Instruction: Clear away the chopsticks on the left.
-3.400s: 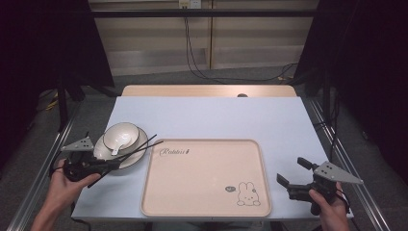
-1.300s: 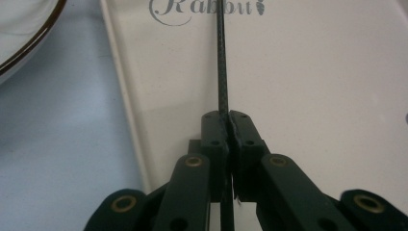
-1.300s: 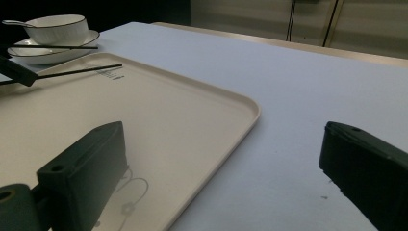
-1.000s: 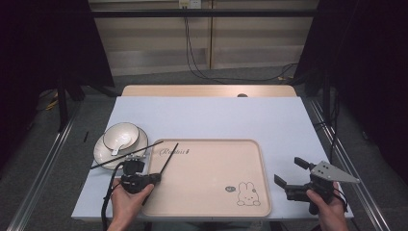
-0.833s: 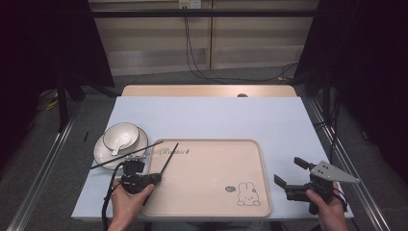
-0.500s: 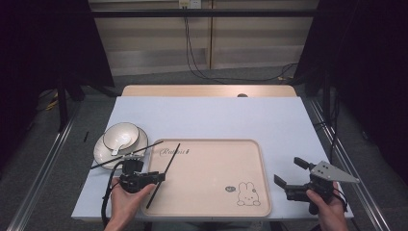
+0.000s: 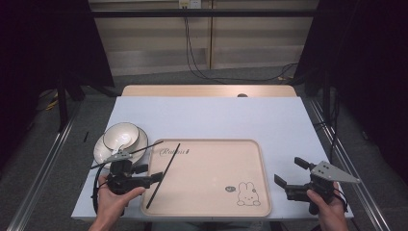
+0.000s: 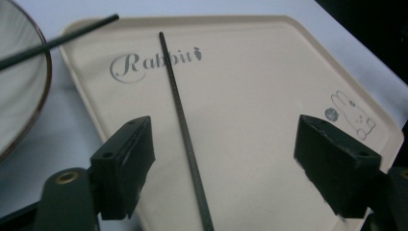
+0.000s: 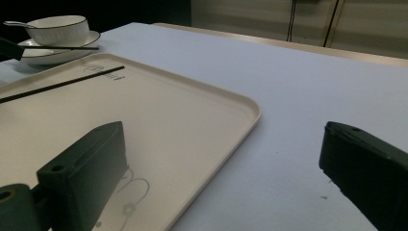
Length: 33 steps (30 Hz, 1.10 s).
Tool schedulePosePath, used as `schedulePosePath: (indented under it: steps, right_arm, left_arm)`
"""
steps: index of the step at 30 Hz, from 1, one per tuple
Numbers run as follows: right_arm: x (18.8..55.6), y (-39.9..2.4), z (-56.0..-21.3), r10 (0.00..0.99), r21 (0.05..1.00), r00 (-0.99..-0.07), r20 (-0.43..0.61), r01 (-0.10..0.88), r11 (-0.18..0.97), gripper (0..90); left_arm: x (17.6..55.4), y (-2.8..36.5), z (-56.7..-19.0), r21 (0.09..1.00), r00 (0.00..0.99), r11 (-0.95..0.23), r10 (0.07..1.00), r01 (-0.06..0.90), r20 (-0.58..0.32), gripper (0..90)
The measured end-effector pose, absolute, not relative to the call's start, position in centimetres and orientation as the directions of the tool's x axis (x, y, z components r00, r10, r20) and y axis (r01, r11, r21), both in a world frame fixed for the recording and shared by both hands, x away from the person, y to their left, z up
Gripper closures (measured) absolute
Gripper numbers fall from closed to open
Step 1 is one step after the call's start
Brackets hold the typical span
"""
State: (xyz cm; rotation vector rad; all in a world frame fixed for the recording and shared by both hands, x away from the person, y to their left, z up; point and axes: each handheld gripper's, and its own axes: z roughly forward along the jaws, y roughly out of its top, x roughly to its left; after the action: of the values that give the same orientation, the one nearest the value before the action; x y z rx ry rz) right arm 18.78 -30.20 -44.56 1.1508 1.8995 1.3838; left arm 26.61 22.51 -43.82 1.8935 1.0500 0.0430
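One black chopstick (image 7: 162, 175) lies slanted on the left part of the beige rabbit tray (image 7: 211, 168). My left gripper (image 7: 150, 173) hovers just over its near half. In the left gripper view the jaws of the left gripper (image 8: 226, 161) have just been opening and stand wide apart. The chopstick (image 8: 185, 130) lies on the tray (image 8: 260, 96) between them, untouched. A second chopstick (image 7: 127, 154) rests across the white plate (image 7: 103, 149) that carries a bowl (image 7: 120, 135). My right gripper (image 7: 290, 172) stands open at the tray's right side, nothing in it.
A spoon (image 9: 14, 23) sits in the bowl (image 9: 57, 29). In the right gripper view, the right gripper (image 9: 226, 166) faces the tray (image 9: 159, 115) and the bare light-blue table (image 9: 298, 96). The table's front edge is close to both hands.
The left gripper carried a chopstick from the plate to the tray, laid it down and opened, rising slightly. The right gripper stayed still.
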Motion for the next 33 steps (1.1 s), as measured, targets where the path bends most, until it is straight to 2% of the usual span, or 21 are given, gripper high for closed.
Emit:
schedulePosePath:
  steps: [3, 4, 5, 10, 20, 24, 27, 33]
  right_arm:
    - [18.8, -30.2, -44.6, 0.860, 0.937, -0.505, 0.071, 0.330, 0.116, 2.3]
    - [18.8, -30.2, -44.6, 0.861, 0.937, -0.505, 0.069, 0.329, 0.117, 2.3]
    - [18.8, -30.2, -44.6, 0.860, 0.937, -0.505, 0.070, 0.329, 0.117, 2.3]
    - [18.8, -30.2, -44.6, 0.861, 0.937, -0.504, 0.067, 0.329, 0.120, 2.3]
    - [18.8, -30.2, -44.6, 0.859, 0.937, -0.507, 0.069, 0.330, 0.119, 2.3]
    - [18.8, -30.2, -44.6, 0.860, 0.937, -0.505, 0.069, 0.330, 0.119, 2.3]
    - [18.9, -30.2, -44.6, 0.860, 0.937, -0.505, 0.069, 0.330, 0.119, 2.3]
    - [18.9, -30.2, -44.6, 0.862, 0.937, -0.503, 0.064, 0.328, 0.122, 2.3]
  left_arm:
    - [26.6, 22.9, -43.7, 0.751, 0.671, -0.220, 0.644, 0.622, -0.368, 14.1]
    - [26.4, 23.4, -43.5, 0.783, 0.702, -0.246, 0.641, 0.572, -0.311, 12.0]
    - [26.4, 23.7, -43.4, 0.789, 0.712, -0.254, 0.635, 0.560, -0.301, 10.7]
    - [25.8, 25.4, -43.0, 0.808, 0.729, -0.254, 0.623, 0.531, -0.283, 5.3]
    - [25.2, 30.0, -42.3, 0.831, 0.750, -0.278, 0.621, 0.482, -0.227, 6.5]
    - [25.9, 32.2, -42.2, 0.829, 0.750, -0.293, 0.627, 0.476, -0.209, 6.1]
    - [26.5, 33.1, -42.5, 0.829, 0.783, -0.343, 0.599, 0.442, -0.169, 6.2]
    - [27.9, 34.1, -43.3, 0.822, 0.767, -0.359, 0.627, 0.441, -0.138, 6.3]
